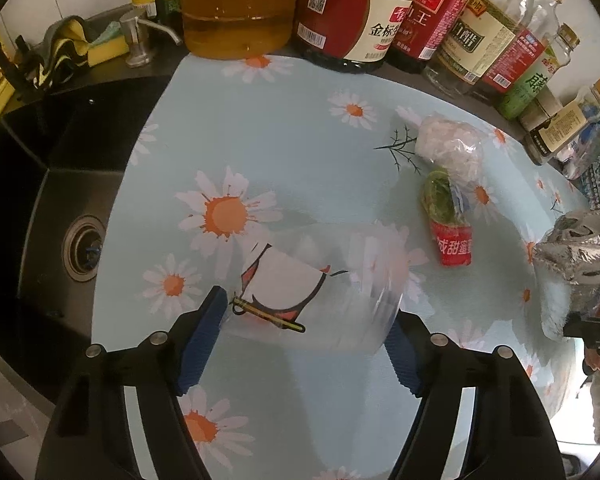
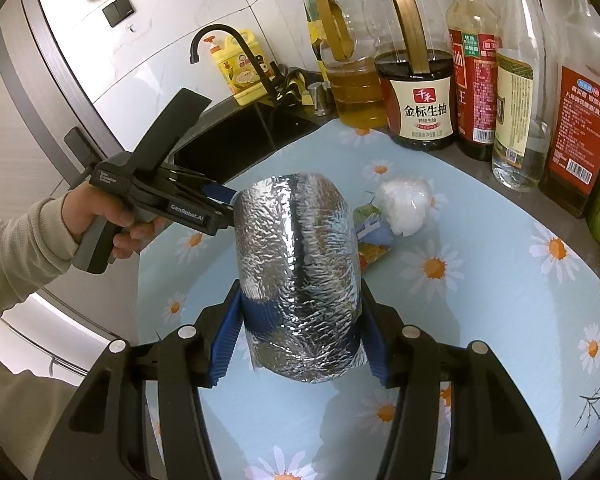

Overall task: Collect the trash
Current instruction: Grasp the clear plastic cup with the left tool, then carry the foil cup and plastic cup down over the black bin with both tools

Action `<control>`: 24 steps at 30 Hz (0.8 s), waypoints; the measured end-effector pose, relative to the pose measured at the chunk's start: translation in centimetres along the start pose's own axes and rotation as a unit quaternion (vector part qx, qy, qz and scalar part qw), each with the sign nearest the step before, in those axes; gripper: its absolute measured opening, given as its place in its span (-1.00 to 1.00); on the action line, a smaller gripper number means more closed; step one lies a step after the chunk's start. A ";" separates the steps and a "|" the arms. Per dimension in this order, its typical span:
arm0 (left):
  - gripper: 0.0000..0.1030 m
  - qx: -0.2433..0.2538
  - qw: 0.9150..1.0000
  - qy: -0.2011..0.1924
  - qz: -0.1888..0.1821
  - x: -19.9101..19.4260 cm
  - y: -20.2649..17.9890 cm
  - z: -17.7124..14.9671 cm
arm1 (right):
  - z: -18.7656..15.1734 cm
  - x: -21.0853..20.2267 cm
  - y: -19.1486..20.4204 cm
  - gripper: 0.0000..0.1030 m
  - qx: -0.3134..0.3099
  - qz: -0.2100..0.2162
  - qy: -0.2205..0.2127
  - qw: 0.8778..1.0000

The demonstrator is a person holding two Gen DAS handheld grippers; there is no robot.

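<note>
The left gripper [image 1: 304,320] pinches a clear plastic cup [image 1: 320,300] above the daisy-print mat [image 1: 280,140]; a snack wrapper [image 1: 448,220] lies toward the mat's right edge.

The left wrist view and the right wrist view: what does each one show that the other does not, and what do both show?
Only the left wrist view shows the clear plastic cup between the left gripper's pads, and the sink drain. Only the right wrist view shows the black tap and the hand holding that gripper. Both show the silver foil bag held by the right gripper, and the white crumpled bag.
</note>
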State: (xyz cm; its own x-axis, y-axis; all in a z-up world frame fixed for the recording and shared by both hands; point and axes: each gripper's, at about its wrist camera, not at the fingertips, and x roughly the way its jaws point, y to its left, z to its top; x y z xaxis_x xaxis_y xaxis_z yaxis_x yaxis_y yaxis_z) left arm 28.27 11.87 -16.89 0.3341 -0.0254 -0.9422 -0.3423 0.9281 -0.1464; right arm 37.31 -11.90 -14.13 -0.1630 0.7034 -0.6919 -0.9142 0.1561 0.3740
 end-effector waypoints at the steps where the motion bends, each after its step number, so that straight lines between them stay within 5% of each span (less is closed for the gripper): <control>1: 0.39 0.000 1.000 -0.002 -0.001 -0.2 0.0 0.0 | -0.1 0.0 0.0 0.05 0.001 0.000 0.000 1.000; 24: 0.39 0.071 0.991 -0.075 -0.088 -7.5 -0.2 -5.8 | -3.5 -1.2 7.1 0.05 0.077 -0.092 -0.007 0.993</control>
State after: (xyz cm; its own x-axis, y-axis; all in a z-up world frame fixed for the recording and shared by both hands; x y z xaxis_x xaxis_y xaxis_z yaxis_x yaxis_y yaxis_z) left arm 20.75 9.74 -11.53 0.5073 -0.1455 -0.8494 -0.1439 0.9575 -0.2500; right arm 29.70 -14.04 -12.82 0.0065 0.6622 -0.7493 -0.8599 0.3862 0.3339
